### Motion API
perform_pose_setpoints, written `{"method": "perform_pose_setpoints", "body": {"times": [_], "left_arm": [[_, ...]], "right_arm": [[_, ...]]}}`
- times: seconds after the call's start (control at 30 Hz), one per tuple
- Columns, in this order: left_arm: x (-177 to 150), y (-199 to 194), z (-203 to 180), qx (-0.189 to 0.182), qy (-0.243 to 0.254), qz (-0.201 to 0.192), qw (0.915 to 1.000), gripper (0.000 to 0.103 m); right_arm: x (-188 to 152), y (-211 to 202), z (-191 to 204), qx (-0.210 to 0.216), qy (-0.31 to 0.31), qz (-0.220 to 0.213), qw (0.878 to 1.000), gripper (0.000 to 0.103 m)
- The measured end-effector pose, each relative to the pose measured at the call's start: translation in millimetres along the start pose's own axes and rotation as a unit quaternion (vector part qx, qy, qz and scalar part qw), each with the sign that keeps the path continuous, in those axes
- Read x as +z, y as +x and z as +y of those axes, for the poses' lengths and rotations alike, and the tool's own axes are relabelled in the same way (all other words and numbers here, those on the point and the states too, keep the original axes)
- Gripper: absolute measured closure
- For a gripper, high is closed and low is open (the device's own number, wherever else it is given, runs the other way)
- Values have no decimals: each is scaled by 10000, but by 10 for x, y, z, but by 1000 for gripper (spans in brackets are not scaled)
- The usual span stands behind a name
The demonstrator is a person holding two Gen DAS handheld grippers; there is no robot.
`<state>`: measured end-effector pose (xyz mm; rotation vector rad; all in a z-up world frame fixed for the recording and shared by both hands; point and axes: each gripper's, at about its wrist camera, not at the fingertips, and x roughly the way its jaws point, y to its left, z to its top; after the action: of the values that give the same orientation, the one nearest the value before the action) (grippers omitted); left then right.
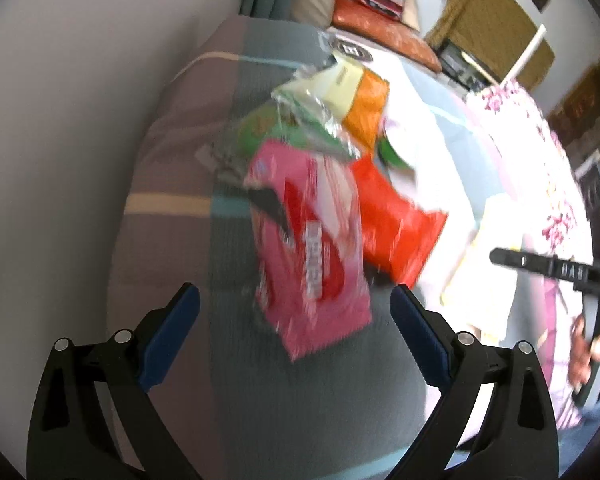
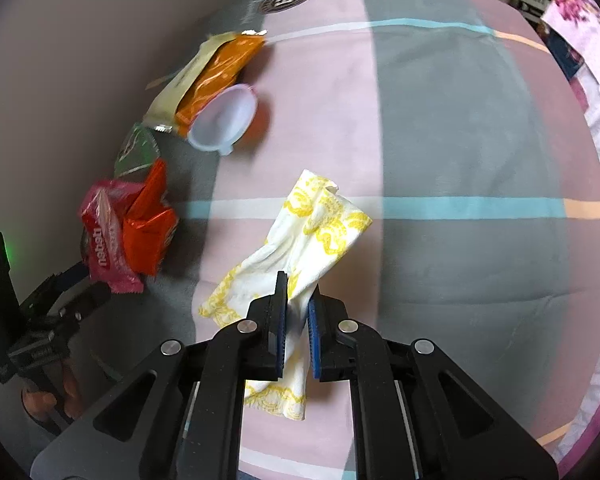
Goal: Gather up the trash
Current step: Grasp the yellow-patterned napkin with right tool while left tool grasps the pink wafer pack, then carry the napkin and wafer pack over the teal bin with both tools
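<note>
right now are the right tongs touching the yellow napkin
Touching. The right wrist view shows the right tongs shut on the yellow napkin, its paper pinched between both blue pads.

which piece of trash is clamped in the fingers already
The white napkin with yellow print, pinched by the right gripper. The pink wrapper, red wrapper and orange packet lie loose.

Right gripper [image 2: 298,312]: matt black plastic arms, bright metal pivot pins, ribbed blue pads. Between pads: thin crumpled paper napkin [image 2: 312,232], white, yellow print, matt. Under it: soft woven bedsheet [image 2: 460,140], pink-grey check, matt. Ahead-left of gripper: smooth translucent plastic cup [image 2: 224,120]; orange wrapper [image 2: 216,76], glossy film, foil edge. Further left: red wrapper [image 2: 148,220], shiny creased. Left gripper [image 1: 296,308]: same black plastic, metal pins, blue pads. Just ahead of it: pink wrapper [image 1: 312,248], glossy plastic film.
</note>
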<state>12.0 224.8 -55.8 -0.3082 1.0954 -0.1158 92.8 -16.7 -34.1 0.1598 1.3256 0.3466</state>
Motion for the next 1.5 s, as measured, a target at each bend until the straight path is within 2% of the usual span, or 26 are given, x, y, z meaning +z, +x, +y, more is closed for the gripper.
{"method": "perform_pose_setpoints", "body": {"times": [0.1, 0.13, 0.17, 0.23, 0.37, 0.57, 0.83, 1.03, 1.2, 1.5], "left_arm": [[86, 59, -51, -101, -100, -98, 9999, 7], [126, 81, -63, -41, -95, -119, 9999, 12], [128, 98, -80, 23, -70, -133, 9999, 20], [157, 188, -137, 83, 16, 9, 10000, 51], [106, 173, -244, 203, 170, -6, 9996, 69], [38, -25, -453, 228, 397, -122, 9989, 70], [-42, -194, -929, -149, 680, -109, 9975, 70], [24, -26, -1456, -426, 1090, 14, 9931, 70], [93, 227, -1933, -643, 1426, 173, 9875, 70], [153, 673, -2919, -991, 2160, 405, 9705, 70]], "right_arm": [[-6, -43, -175, 5, 64, -44, 10000, 94], [-13, -49, -263, -35, 82, -58, 9999, 94], [-17, -33, -307, -96, 113, -55, 9999, 92], [-5, -46, -341, -172, 158, -69, 9997, 91], [-14, -64, -327, -266, -14, -236, 9994, 93], [-41, -222, -447, -190, -84, -506, 9985, 94], [-52, -438, -767, -30, 216, -766, 9968, 95], [-117, -639, -1095, 65, 504, -1000, 9937, 95], [-176, -847, -1468, -25, 800, -1253, 9889, 95], [-292, -1193, -2290, -178, 1518, -1733, 9729, 94]]}}
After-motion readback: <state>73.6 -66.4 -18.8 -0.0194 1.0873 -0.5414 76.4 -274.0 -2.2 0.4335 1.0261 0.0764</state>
